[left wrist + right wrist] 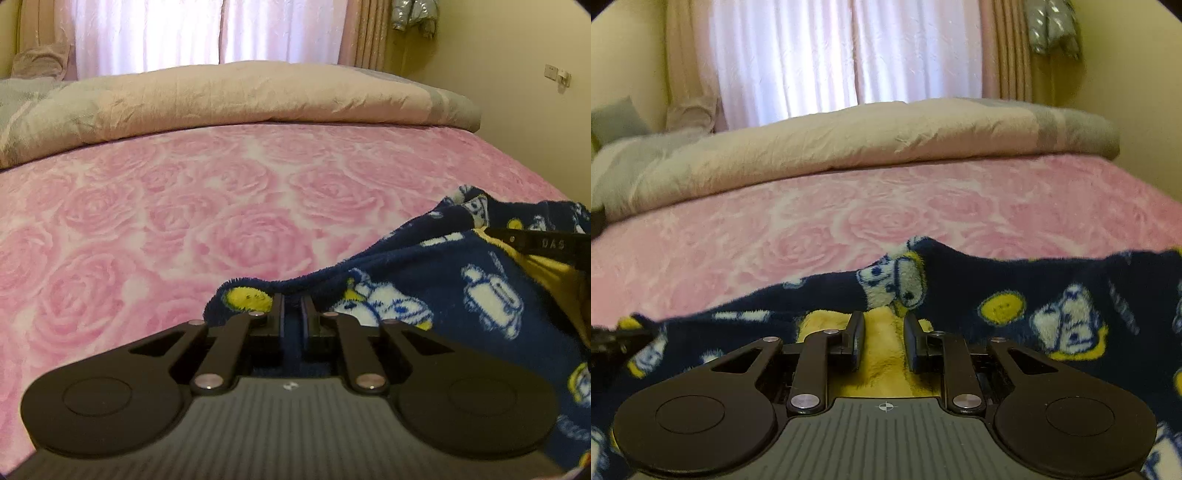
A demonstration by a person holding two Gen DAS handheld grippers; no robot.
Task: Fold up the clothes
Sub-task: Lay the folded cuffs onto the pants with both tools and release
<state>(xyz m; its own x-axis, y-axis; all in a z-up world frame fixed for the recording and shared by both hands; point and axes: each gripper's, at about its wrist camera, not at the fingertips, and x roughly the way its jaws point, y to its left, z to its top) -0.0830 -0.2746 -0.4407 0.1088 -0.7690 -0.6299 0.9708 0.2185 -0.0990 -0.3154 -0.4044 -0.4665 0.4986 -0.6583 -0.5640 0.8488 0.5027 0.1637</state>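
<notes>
Two grippers on one navy fleece garment [1052, 295], which lies bunched at the near edge of the pink rose bedspread [184, 221]. I see the left gripper [293, 306] pinching its fleece edge, jaws nearly closed on the fabric. Right gripper [884, 332] sits spread over the yellow lining [882, 362], fabric between its fingers, unclamped. Fleece looks soft, light, floppy; I'd grip hems or corners. Readable text: "DAS" on the right gripper's finger in the left view.
</notes>
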